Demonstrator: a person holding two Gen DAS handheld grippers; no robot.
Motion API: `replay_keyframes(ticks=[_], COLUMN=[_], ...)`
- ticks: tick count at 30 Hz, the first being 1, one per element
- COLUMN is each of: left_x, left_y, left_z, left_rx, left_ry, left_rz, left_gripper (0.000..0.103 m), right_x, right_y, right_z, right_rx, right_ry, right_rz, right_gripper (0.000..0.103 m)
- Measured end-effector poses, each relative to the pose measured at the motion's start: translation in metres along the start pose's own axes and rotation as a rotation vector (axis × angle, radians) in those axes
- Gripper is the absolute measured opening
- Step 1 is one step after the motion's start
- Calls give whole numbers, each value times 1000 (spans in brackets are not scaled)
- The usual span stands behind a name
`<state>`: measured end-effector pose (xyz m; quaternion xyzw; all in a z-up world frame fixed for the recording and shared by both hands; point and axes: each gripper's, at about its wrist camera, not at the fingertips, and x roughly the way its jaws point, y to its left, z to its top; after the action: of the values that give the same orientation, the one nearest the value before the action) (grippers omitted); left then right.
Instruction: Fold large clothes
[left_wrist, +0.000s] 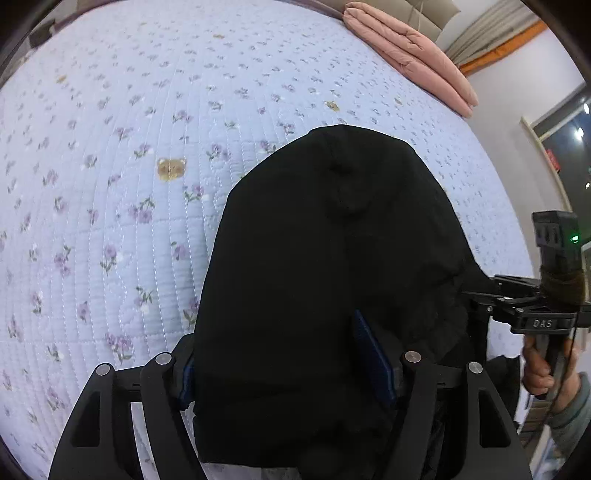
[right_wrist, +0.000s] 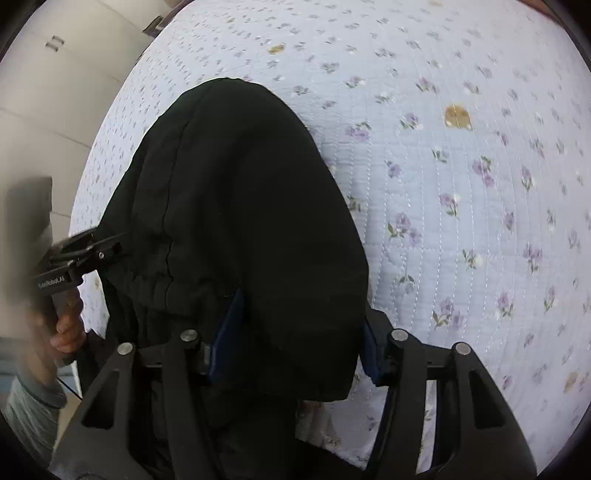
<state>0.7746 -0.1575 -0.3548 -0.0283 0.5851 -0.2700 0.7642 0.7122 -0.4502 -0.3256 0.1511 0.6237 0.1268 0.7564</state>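
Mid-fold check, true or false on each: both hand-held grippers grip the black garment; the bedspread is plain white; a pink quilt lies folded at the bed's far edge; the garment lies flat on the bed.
1. Both the left hand-held gripper and the right hand-held gripper grip the black garment. True.
2. The bedspread is plain white. False: light blue with purple flowers and bears.
3. A pink quilt lies folded at the far edge. True.
4. The garment lies flat. False: it drapes over both grippers.

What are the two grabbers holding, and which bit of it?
Both hold the black garment: left gripper and right gripper each pinch a bunched edge; which part cannot be told.
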Motion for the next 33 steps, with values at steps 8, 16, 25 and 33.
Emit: replay_keyframes(ticks=[8, 16, 25, 33], left_x=[-26, -46, -113, -86], left_y=[-28, -15, 14, -33], left_z=[-8, -16, -54, -70], left_rx=[133, 116, 129, 326], left_ry=[-94, -104, -139, -116], left_rz=[87, 69, 141, 434], left_gripper=[26, 26, 48, 69], right_x=[-14, -34, -70, -70], right_y=[29, 33, 11, 50], right_z=[-12, -15, -43, -51], right_rx=[-92, -81, -72, -177], right_ry=[-68, -90, -102, -146], right_rz=[-76, -87, -227, -321], right_gripper=[15, 15, 41, 51])
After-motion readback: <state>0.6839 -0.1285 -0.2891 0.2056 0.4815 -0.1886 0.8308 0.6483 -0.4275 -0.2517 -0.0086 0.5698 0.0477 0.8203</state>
